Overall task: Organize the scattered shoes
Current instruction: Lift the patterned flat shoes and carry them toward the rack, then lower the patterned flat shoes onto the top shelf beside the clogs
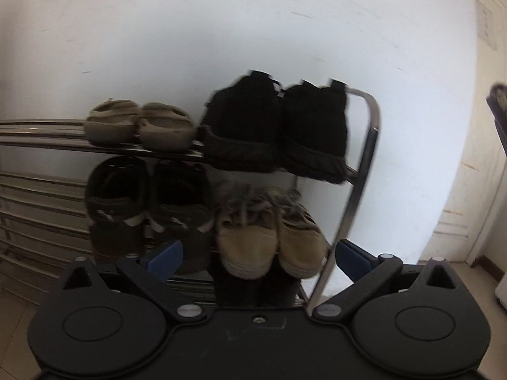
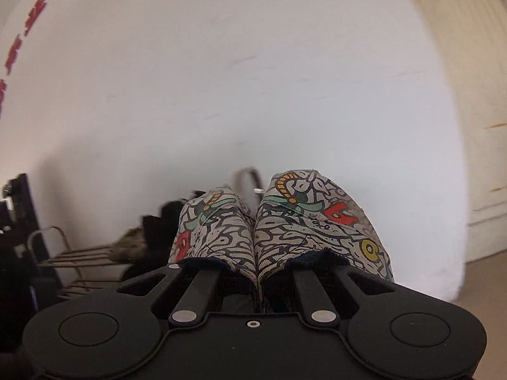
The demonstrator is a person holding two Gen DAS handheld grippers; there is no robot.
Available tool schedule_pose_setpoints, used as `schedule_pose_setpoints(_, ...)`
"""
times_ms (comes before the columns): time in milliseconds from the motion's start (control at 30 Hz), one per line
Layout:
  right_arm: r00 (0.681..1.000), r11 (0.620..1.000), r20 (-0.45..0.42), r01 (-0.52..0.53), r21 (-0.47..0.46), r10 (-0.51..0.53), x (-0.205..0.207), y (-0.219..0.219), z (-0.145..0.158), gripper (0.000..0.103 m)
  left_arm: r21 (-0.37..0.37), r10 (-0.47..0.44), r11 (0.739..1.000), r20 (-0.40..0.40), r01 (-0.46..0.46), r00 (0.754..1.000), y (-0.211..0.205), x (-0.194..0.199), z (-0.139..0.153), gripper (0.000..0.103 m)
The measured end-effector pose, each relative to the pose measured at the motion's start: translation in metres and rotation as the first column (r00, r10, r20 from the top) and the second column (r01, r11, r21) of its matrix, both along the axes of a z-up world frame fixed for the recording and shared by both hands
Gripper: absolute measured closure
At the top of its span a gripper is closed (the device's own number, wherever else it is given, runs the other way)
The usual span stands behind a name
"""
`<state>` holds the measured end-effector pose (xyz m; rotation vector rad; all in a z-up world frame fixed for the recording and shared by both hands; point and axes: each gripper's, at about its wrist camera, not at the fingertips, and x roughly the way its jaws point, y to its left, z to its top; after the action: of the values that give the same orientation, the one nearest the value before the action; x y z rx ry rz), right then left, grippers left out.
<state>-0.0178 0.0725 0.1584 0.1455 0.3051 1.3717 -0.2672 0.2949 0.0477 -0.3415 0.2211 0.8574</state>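
My right gripper (image 2: 256, 272) is shut on a pair of patterned canvas shoes (image 2: 304, 221), pinching their inner walls together; both toes point away, held up in front of the white wall. My left gripper (image 1: 259, 256) is open with nothing between its blue pads (image 1: 168, 255), and it faces a metal shoe rack (image 1: 364, 145). On the top shelf sit beige slippers (image 1: 139, 123) and black shoes (image 1: 275, 126). Dark sneakers (image 1: 145, 209) and tan lace-up shoes (image 1: 269, 237) sit on the shelf below. In the right wrist view the rack (image 2: 73, 253) is low on the left.
A white wall (image 1: 253, 31) stands behind the rack. A cream door panel (image 2: 475, 126) and tiled floor (image 1: 469, 272) lie to the right. A dark object (image 1: 499, 110) shows at the right edge. Red characters (image 2: 19, 44) mark the wall; a black frame (image 2: 19, 209) stands left.
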Motion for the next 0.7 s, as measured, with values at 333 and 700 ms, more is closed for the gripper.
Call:
schedule_pose_setpoints(333,0.903,0.908,-0.123,-0.417,-0.029,0.411,-0.107,0.271,0.092,0.098,0.026,0.385,0.923,0.001,-0.385,0.923,0.098,-0.124,0.003,0.0)
schedule_pose_setpoints(700,0.898,0.888,-0.188,-0.429,-0.168,0.398,-0.227,0.462,0.066,0.097,0.115,0.664,0.743,-0.011,-0.659,0.747,0.134,-0.227,0.019,0.0)
